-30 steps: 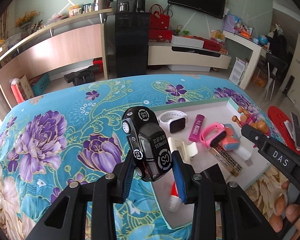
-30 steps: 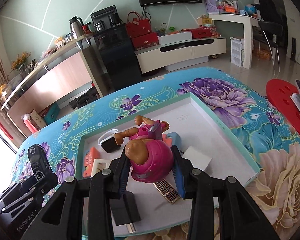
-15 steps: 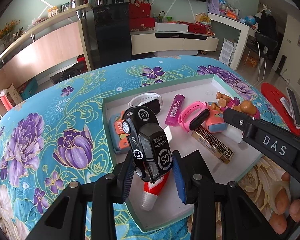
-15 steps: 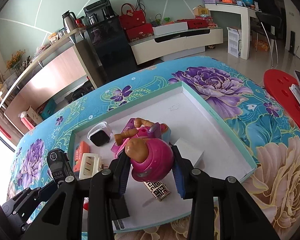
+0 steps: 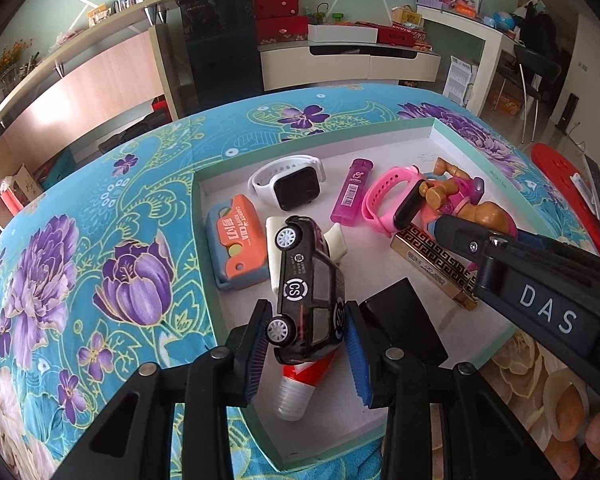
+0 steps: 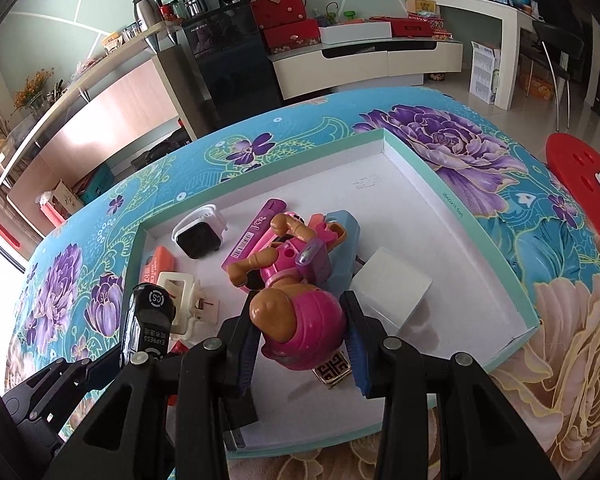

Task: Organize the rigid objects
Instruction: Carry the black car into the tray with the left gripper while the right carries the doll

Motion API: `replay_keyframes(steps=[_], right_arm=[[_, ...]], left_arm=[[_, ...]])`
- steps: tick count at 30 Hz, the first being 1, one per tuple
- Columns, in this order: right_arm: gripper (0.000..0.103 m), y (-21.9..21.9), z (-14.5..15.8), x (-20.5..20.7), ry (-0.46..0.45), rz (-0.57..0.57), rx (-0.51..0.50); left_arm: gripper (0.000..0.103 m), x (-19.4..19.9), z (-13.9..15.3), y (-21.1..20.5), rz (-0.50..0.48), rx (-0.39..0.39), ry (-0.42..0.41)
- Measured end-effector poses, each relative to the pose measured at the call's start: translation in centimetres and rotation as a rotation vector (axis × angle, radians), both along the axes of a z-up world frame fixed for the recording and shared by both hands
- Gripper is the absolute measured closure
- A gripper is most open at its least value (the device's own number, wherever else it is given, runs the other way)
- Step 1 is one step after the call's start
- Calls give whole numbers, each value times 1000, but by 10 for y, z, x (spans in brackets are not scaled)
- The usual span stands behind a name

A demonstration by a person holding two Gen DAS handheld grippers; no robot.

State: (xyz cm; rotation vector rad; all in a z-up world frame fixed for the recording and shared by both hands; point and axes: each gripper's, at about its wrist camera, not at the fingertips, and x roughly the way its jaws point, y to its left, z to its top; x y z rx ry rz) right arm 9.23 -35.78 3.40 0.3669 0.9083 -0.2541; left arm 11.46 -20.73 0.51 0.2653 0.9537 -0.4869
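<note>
The tray [image 5: 436,126] on the flowered cloth [image 5: 100,208] already holds most of the small things, so the sorting looks well along, with 2 toys left to set down.

The left gripper [image 5: 306,340] pinches a black toy car [image 5: 306,280] across its rear end, both blue pads pressed against its sides. The car hangs nose-up above the near left part of the tray, over a red-and-white tube [image 5: 300,384] and a cream plastic holder [image 5: 276,248]. It has not touched the tray floor as far as can be seen.

The right gripper [image 6: 304,332] is clamped on the pink helmet of a toy dog figure [image 6: 296,292]. The figure hangs over the middle of the tray, above a gold patterned box [image 6: 334,368] and just beside a white box [image 6: 392,284].

Already inside the tray: a white watch [image 5: 288,184], a purple lighter [image 5: 352,192], a pink wristband [image 5: 388,200], an orange-and-blue case [image 5: 232,248] against the left wall, and a black block [image 5: 404,320] near the front wall. The far right part of the tray floor is bare.

No loose items show on the cloth around the tray in either view. By my reading, what remains is lowering each toy onto a free spot and letting go; the car's spot is crowded, so it may land on the tube or holder.
</note>
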Motion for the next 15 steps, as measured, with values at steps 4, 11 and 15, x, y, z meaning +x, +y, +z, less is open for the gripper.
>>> replay_keyframes(steps=[4,11,15], right_arm=[[62,2,-4,2,24,4,-11],[62,2,-10,4,63,4,-22],[61,3,-9,4,67,4,-27]], left_arm=[[63,1,-4,-1,2,11,14],[54,3,-9,-2,10,25,28],[43,4,-8,1,25,25,24]])
